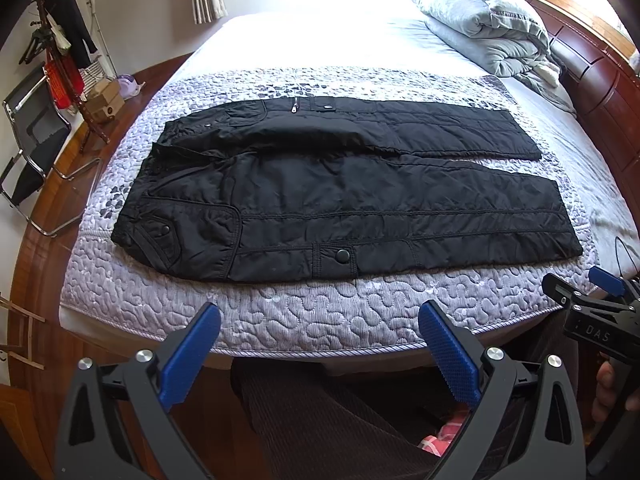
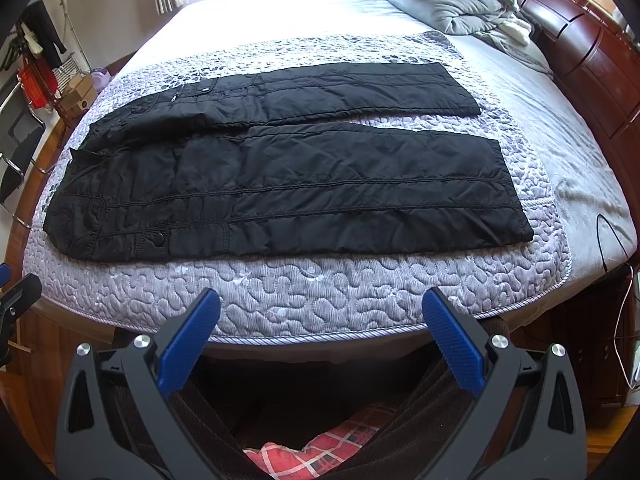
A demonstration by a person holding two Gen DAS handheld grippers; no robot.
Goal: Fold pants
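Black quilted pants (image 1: 340, 192) lie spread flat on the purple quilted bed cover (image 1: 280, 312), waist at the left, both legs running right, side by side. They also show in the right wrist view (image 2: 280, 176). My left gripper (image 1: 320, 320) is open and empty, held above the bed's near edge, short of the pants. My right gripper (image 2: 320, 312) is open and empty too, also at the near edge. The right gripper shows at the right edge of the left wrist view (image 1: 576, 284).
A folded grey duvet with pillow (image 1: 480, 20) sits at the far right by the dark wooden headboard (image 1: 600, 76). A folding chair (image 1: 32, 136), coat rack (image 1: 60, 40) and cardboard boxes (image 1: 104, 100) stand on the floor at the left. A cable (image 2: 612, 240) hangs off the right side.
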